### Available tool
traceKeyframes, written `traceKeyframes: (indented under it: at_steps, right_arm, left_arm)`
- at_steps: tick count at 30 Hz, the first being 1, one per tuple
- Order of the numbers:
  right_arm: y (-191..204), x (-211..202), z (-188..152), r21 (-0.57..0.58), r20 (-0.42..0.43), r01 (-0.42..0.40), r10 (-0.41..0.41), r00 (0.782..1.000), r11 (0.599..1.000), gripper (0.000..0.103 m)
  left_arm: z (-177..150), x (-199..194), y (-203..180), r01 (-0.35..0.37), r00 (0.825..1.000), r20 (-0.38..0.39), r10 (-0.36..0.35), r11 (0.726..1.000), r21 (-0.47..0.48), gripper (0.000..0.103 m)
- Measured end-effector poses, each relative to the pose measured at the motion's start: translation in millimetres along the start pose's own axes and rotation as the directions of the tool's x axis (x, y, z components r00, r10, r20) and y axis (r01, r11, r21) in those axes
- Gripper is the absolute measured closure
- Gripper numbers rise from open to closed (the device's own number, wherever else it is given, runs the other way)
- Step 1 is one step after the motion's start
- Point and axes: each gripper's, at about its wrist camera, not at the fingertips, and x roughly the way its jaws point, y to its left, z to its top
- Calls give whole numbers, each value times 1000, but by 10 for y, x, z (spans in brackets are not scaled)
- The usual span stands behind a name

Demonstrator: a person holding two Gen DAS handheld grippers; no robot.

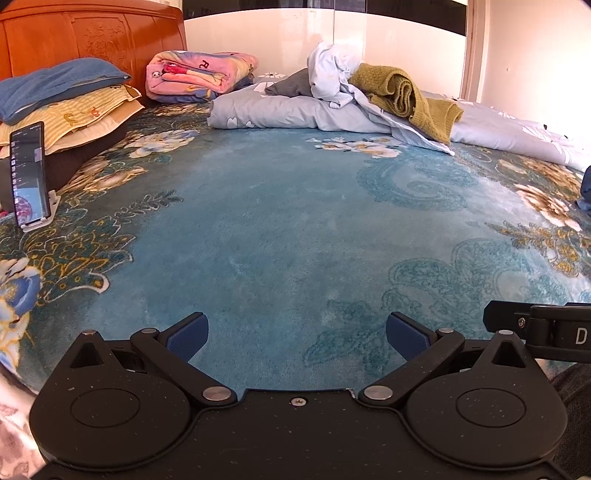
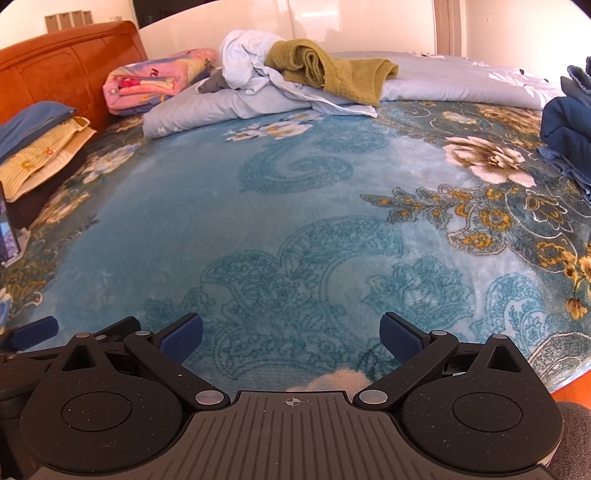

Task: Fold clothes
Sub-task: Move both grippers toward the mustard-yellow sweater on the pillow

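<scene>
An olive green knitted sweater (image 1: 410,94) lies crumpled on a pale blue duvet (image 1: 295,110) at the far side of the bed, beside a light blue garment (image 1: 332,70) and a grey one (image 1: 291,85). The same pile shows in the right wrist view, with the sweater (image 2: 332,70) on top. A stack of dark blue clothes (image 2: 569,125) sits at the right. My left gripper (image 1: 297,334) is open and empty, low over the blue floral blanket (image 1: 280,229). My right gripper (image 2: 291,334) is open and empty beside it, far from the clothes.
A phone on a stand (image 1: 29,177) stands at the left by stacked pillows (image 1: 62,103). A pink folded blanket (image 1: 199,74) lies against the wooden headboard (image 1: 92,33). The bed's near right edge (image 2: 554,384) drops to the floor.
</scene>
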Motion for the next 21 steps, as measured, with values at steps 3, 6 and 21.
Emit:
traceKeyframes:
  at_steps: [3, 6, 21]
  right_arm:
    - [-82, -12, 122, 38, 7, -72, 72, 997, 997, 0]
    - [-174, 8, 313, 57, 34, -69, 67, 997, 996, 0]
    - [-1080, 548, 1267, 139, 96, 103, -117, 988, 985, 0]
  left_arm:
    - [109, 21, -9, 6, 1000, 31, -7, 1000, 28, 1]
    - [285, 112, -25, 10, 999, 50, -13, 998, 61, 1]
    - [2409, 1541, -31, 87, 968, 238, -79, 996, -21, 2]
